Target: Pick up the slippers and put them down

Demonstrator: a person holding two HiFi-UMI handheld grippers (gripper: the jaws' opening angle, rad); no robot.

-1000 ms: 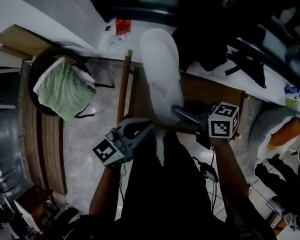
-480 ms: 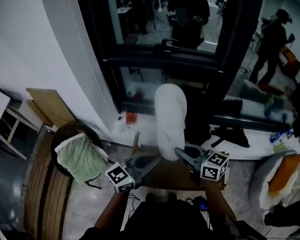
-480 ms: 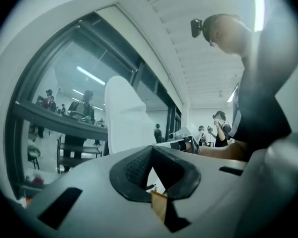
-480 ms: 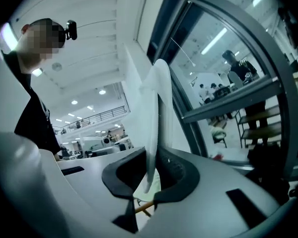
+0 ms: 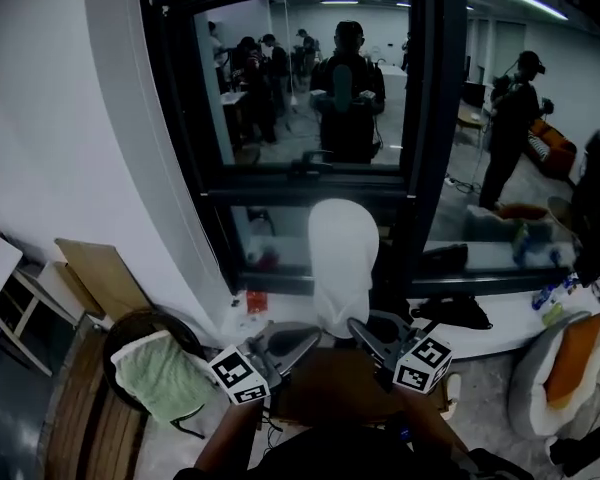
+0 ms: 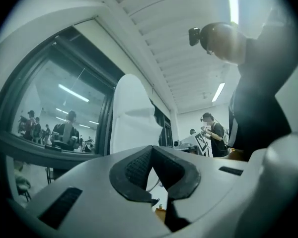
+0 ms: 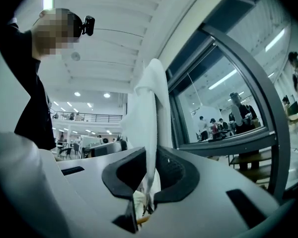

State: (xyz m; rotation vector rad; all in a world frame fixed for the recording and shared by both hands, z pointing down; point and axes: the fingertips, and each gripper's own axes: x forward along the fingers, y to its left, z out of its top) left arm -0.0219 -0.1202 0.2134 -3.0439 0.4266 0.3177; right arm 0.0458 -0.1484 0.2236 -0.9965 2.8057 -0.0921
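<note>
Against a white wall (image 5: 110,168) and a tall dark-framed window (image 5: 435,118), whose glass shows several people (image 5: 348,88) under strip lights, the white slipper (image 5: 342,258) stands upright in mid-air. The right gripper (image 5: 357,326) is clamped on the slipper's lower edge, thin fabric squeezed between its nearly closed pads. The left gripper (image 5: 310,334) sits just beside that lower end, jaws a little apart, nothing pinched. Below, a white ledge (image 5: 500,334) carries a small red packet (image 5: 255,299), its print too small to read, and a black heap of cloth (image 5: 455,311). A green towel (image 5: 160,378) drapes over a dark round seat (image 5: 130,330) beside wooden planks (image 5: 75,408); a wooden board (image 5: 95,273) leans on the wall. Each gripper's cube bears black-and-white square markers.
</note>
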